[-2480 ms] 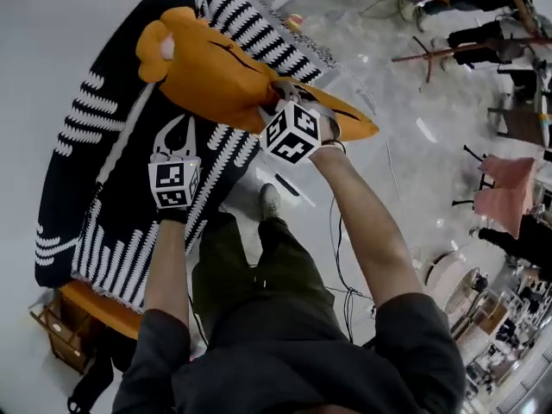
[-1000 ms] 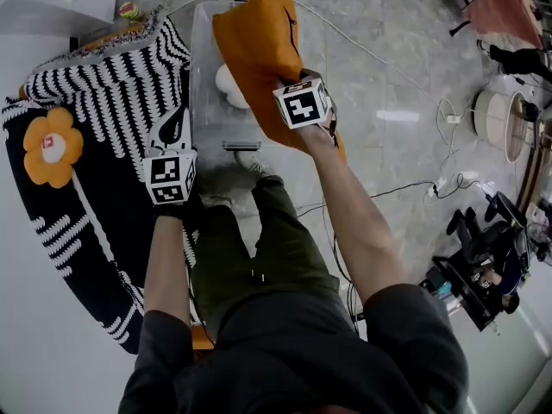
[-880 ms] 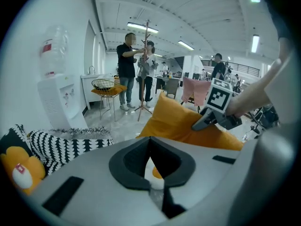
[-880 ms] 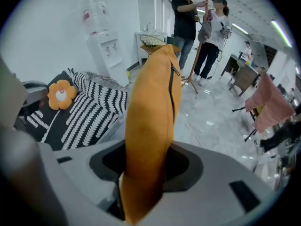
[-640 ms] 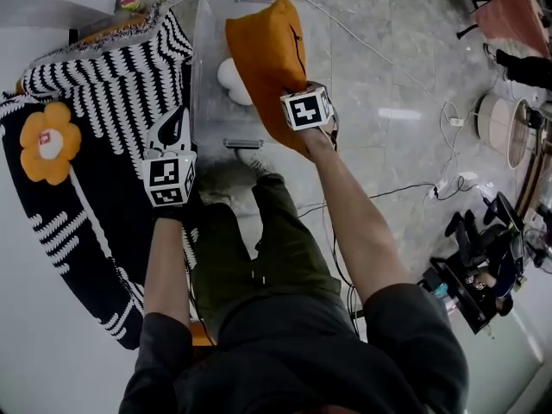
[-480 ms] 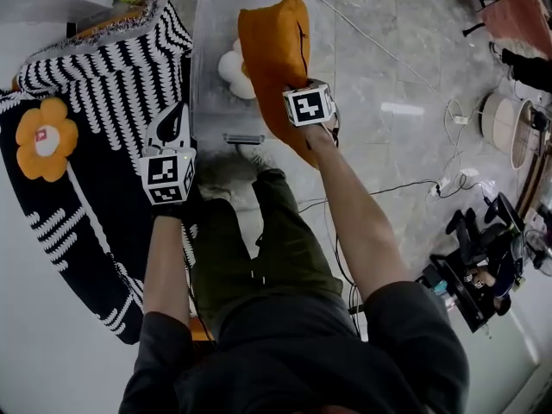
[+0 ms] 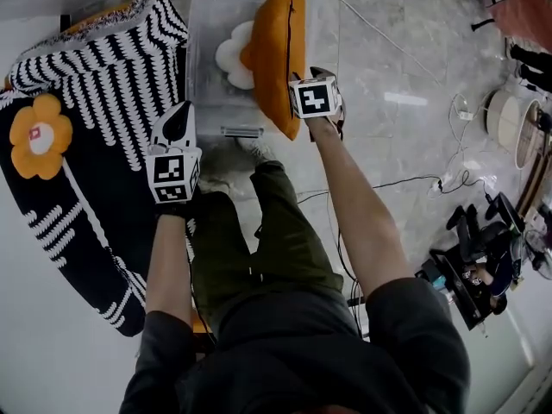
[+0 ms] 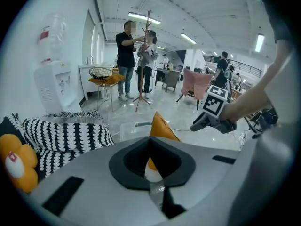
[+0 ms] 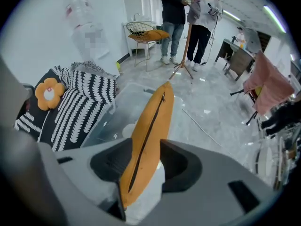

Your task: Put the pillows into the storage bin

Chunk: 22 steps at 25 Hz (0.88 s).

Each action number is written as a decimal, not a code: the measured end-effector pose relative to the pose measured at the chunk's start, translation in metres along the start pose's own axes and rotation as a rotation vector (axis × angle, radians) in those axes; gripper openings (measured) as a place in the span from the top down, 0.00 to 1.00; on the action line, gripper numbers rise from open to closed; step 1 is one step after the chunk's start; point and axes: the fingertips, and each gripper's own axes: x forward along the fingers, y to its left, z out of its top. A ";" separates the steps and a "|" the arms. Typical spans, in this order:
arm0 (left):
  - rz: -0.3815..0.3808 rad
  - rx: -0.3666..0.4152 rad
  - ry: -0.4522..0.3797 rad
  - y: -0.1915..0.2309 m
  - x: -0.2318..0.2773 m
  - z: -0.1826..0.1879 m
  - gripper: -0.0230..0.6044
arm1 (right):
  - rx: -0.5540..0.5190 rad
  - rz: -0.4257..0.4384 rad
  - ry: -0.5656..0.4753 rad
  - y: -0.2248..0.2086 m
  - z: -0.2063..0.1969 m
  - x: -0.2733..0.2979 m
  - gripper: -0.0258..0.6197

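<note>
- Head view: my right gripper (image 7: pixel 321 74) pinches the near edge of the orange pillow (image 7: pixel 276 50). Its jaws have just been easing wider, with the pillow between them.
- The pillow stands on edge over the 3 o'clock wall of the clear storage bin (image 7: pixel 207 24), at my 12 o'clock.
- A white cushion (image 7: pixel 231 54) lies inside the bin.
- My left gripper (image 7: pixel 177 128), at 10 o'clock, is pressed together and empty.
</note>
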 end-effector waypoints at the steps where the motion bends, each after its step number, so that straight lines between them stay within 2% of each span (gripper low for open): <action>1: 0.002 0.004 -0.002 -0.001 -0.001 0.004 0.96 | 0.003 -0.002 0.001 -0.004 0.000 -0.002 0.67; 4: 0.023 0.004 -0.016 0.003 -0.009 0.019 0.96 | 0.001 0.003 -0.001 -0.009 0.003 -0.006 0.67; 7: 0.073 -0.028 -0.041 0.016 -0.026 0.033 0.96 | -0.063 0.021 -0.013 -0.007 0.020 -0.017 0.66; 12: 0.182 -0.101 -0.098 0.062 -0.079 0.041 0.96 | -0.189 0.065 -0.061 0.036 0.068 -0.038 0.64; 16: 0.288 -0.161 -0.127 0.120 -0.131 0.023 0.96 | -0.377 0.119 -0.134 0.116 0.129 -0.054 0.59; 22: 0.476 -0.287 -0.183 0.219 -0.213 -0.016 0.96 | -0.661 0.254 -0.257 0.284 0.222 -0.080 0.49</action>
